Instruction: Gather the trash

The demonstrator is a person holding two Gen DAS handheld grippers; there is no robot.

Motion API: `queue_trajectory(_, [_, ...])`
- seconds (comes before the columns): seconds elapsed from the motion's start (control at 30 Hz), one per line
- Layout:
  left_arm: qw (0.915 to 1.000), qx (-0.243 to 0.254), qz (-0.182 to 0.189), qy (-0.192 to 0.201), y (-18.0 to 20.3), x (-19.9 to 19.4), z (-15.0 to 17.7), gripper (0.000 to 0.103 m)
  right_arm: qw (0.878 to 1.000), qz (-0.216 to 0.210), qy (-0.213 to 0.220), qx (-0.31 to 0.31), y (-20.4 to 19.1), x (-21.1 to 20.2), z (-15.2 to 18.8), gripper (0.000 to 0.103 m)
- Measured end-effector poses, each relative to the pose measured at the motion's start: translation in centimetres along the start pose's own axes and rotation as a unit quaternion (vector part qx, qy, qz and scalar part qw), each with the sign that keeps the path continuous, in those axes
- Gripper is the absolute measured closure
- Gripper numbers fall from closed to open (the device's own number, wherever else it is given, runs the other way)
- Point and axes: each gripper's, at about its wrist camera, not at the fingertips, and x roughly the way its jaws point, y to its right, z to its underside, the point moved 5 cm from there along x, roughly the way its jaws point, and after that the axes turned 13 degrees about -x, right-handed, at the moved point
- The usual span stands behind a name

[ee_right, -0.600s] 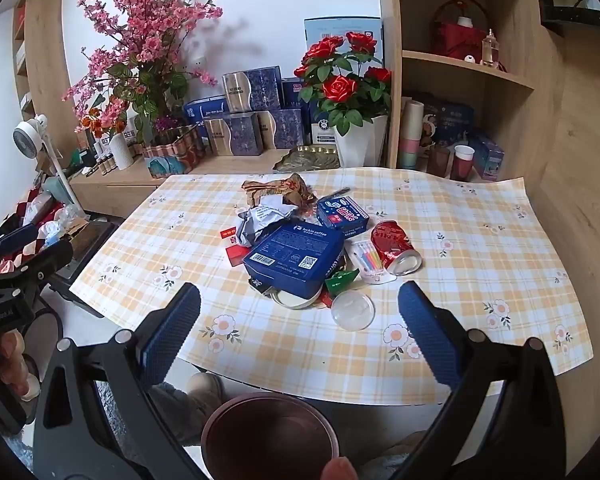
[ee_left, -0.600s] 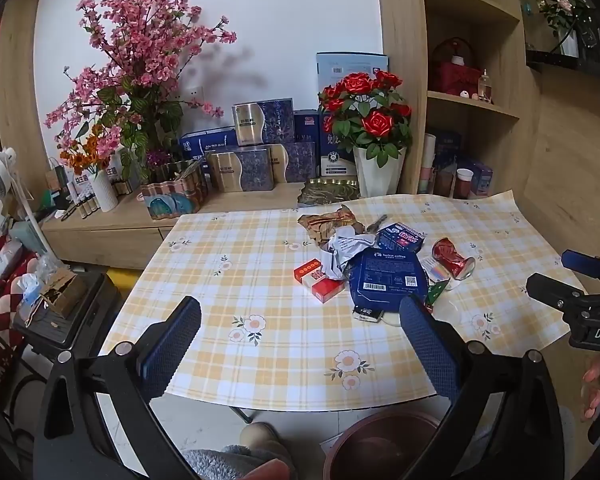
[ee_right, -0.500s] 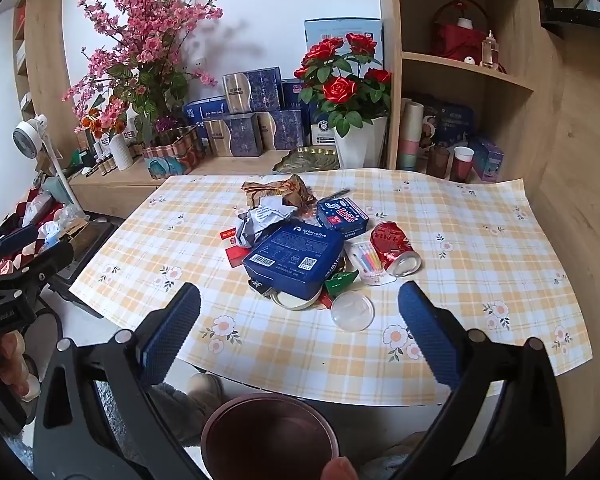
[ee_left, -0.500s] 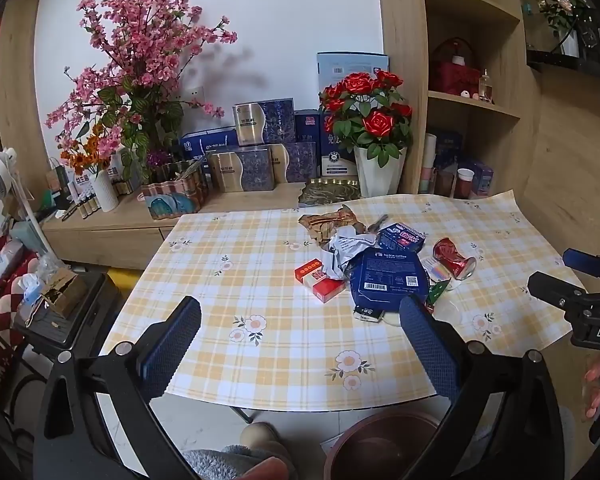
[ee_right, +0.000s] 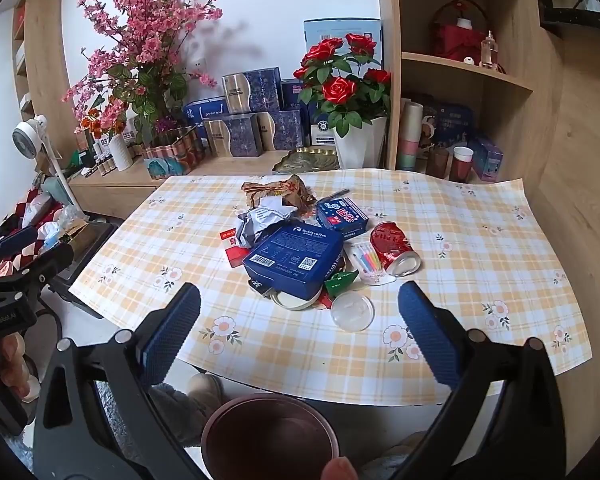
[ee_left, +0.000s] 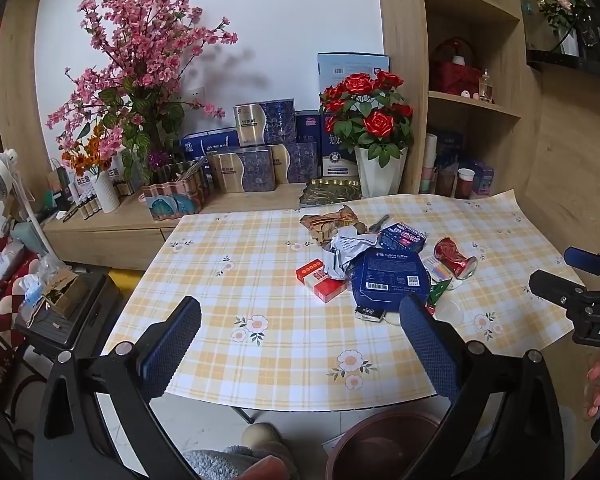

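A pile of trash lies mid-table: a big blue coffee box point(ee_right: 296, 258) point(ee_left: 388, 280), crumpled white paper point(ee_right: 260, 222), a brown wrapper point(ee_right: 278, 192), a small blue box point(ee_right: 342, 216), a crushed red can point(ee_right: 394, 250) point(ee_left: 454, 256), a red-white pack point(ee_left: 320, 280), coloured straws point(ee_right: 368, 260), a clear lid point(ee_right: 352, 311). A dark red bin point(ee_right: 270, 436) point(ee_left: 384, 444) stands on the floor below the table's near edge. My left gripper point(ee_left: 300, 344) and right gripper point(ee_right: 300, 328) are both open and empty, short of the pile at the near edge.
The table wears a yellow checked cloth point(ee_right: 480, 248). Behind it a low cabinet carries gift boxes point(ee_right: 252, 120), a rose pot point(ee_right: 348, 120) and a pink blossom vase point(ee_left: 140, 92). Shelves point(ee_right: 460, 80) stand at the right. A fan point(ee_right: 32, 136) and clutter sit at the left.
Both grippers have shifted only very slightly. The trash has not moved.
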Motion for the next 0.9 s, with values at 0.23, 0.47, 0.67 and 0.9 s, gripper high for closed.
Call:
queue_trajectory(0.23, [1.0,0.0,-0.001,0.001,-0.4,-0.1,-0.2,0.006,1.0,0.002,0.0,-0.001,-0.1,0.3,-0.1,0.005])
queue_trajectory(0.47, [1.0,0.002,-0.003,0.001,-0.7,-0.4,0.0,0.006,1.0,0.003,-0.004,-0.002,0.1,0.3,0.1,0.005])
queue_trajectory(0.67, [1.0,0.0,-0.001,-0.001,-1.4,-0.7,-0.5,0.006,1.0,0.005,-0.004,-0.003,0.0,0.2,0.1,0.005])
queue_trajectory(0.9, [1.0,0.001,-0.003,-0.002,-0.1,0.1,0.0,0.006,1.0,0.007,-0.008,-0.005,0.1,0.6,0.1,0.005])
